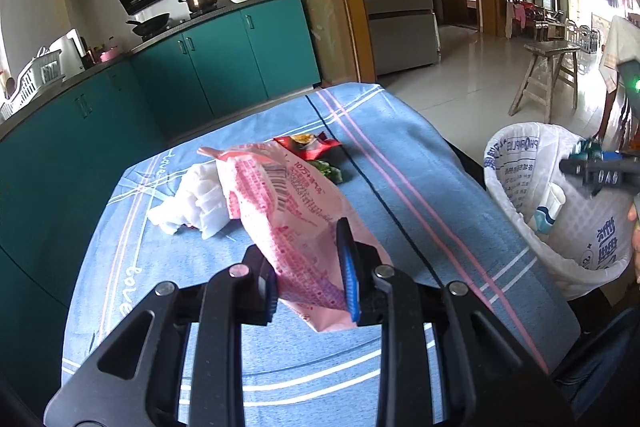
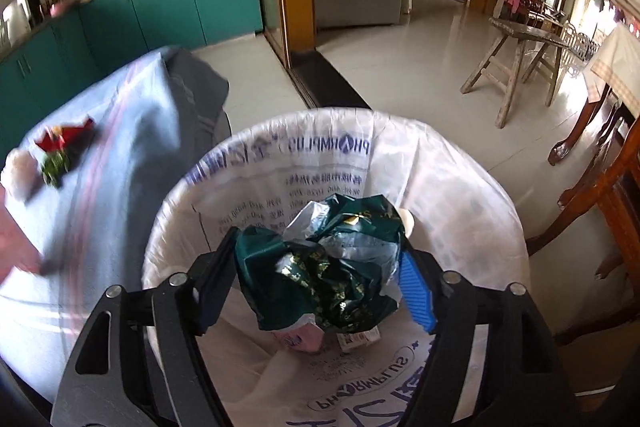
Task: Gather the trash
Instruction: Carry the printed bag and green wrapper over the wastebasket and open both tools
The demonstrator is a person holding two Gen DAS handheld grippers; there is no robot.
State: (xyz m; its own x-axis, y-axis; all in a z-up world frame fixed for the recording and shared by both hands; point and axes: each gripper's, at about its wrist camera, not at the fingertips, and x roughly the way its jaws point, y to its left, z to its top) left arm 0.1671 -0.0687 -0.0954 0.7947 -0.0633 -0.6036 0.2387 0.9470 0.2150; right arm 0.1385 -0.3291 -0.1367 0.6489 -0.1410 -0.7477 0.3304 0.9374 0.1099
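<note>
My left gripper (image 1: 308,267) is shut on a pink snack wrapper (image 1: 296,211) and holds it just above the blue striped tablecloth (image 1: 400,167). Behind it lie a crumpled white tissue (image 1: 188,203), a red wrapper (image 1: 308,145) and a small green wrapper (image 1: 330,171). My right gripper (image 2: 320,267) is over the white-lined trash bin (image 2: 460,179), with a crumpled dark green wrapper (image 2: 320,267) between its wide-set fingers. The bin (image 1: 516,187) and right gripper (image 1: 596,167) also show at the right of the left wrist view. The red wrapper (image 2: 64,137) and green wrapper (image 2: 54,165) show blurred.
Other trash lies at the bin's bottom (image 2: 304,339). Teal kitchen cabinets (image 1: 224,67) run behind the table. A wooden stool (image 1: 548,79) stands on the tiled floor, and dark wooden furniture legs (image 2: 600,195) are right of the bin.
</note>
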